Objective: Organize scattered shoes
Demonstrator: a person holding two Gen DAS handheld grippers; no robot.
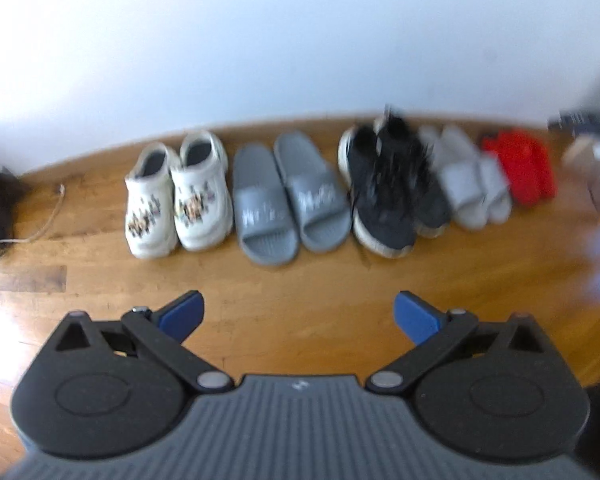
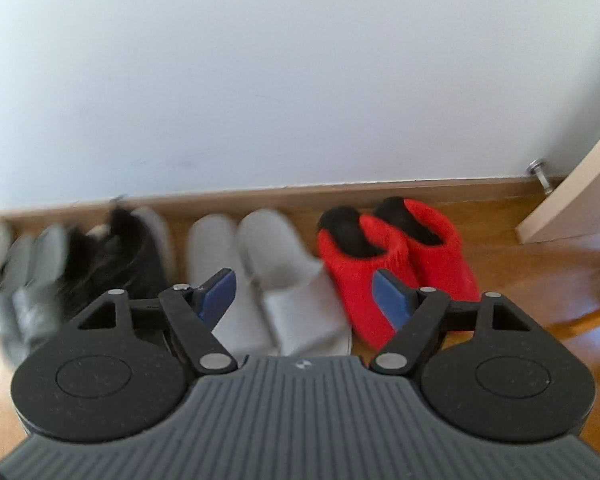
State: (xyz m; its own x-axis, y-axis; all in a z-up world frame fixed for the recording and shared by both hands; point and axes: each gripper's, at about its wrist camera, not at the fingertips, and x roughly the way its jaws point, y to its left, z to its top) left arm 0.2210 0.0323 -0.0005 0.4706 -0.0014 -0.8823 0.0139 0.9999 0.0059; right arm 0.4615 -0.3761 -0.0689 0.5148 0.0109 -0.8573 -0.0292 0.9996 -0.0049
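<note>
Now: left gripper [image 1: 298, 314] spread, empty | right gripper [image 2: 304, 294] spread, empty, above grey slippers [image 2: 260, 276] | five shoe pairs lined along wall [image 1: 300, 40], red slippers [image 2: 396, 260] at the right end | risk: a careless reach down could knock pairs crooked.

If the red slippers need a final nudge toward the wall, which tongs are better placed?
Probably the right tongs: open, empty, with the red slippers close ahead. In the left tongs' view, they sit far off to the right.

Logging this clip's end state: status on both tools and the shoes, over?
Left tool open, empty. Right tool open, empty, above the floor. Five shoe pairs lined along wall, white clogs through red slippers. Nothing in the way.
</note>
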